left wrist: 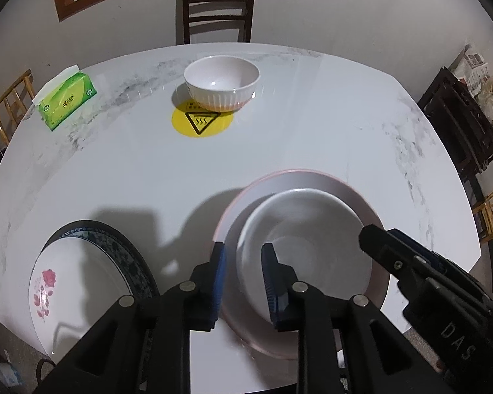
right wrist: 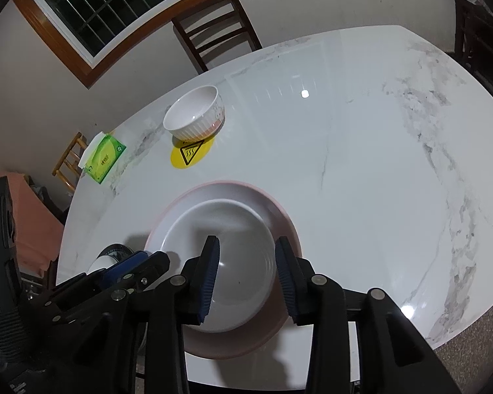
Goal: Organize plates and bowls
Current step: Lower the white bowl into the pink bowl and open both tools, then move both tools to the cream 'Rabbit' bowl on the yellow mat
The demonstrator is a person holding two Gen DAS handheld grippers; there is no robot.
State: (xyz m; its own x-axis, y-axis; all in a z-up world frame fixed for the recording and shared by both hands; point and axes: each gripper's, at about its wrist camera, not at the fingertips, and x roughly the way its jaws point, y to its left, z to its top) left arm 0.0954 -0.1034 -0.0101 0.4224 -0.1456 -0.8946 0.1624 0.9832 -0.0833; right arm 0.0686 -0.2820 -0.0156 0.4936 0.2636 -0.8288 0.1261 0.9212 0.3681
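A white bowl (left wrist: 305, 256) sits inside the pink-rimmed plate (left wrist: 312, 180) near the table's (right wrist: 361, 164) front edge. The left gripper (left wrist: 243, 282) straddles the bowl's left rim, jaws parted; the right gripper (right wrist: 246, 279) straddles its right rim, also parted. Beyond the plate, a ribbed bowl (left wrist: 222, 83) stands on the yellow sticker (left wrist: 202, 121). Left of the plate lie stacked plates (left wrist: 79, 282); to its right, bare marble.
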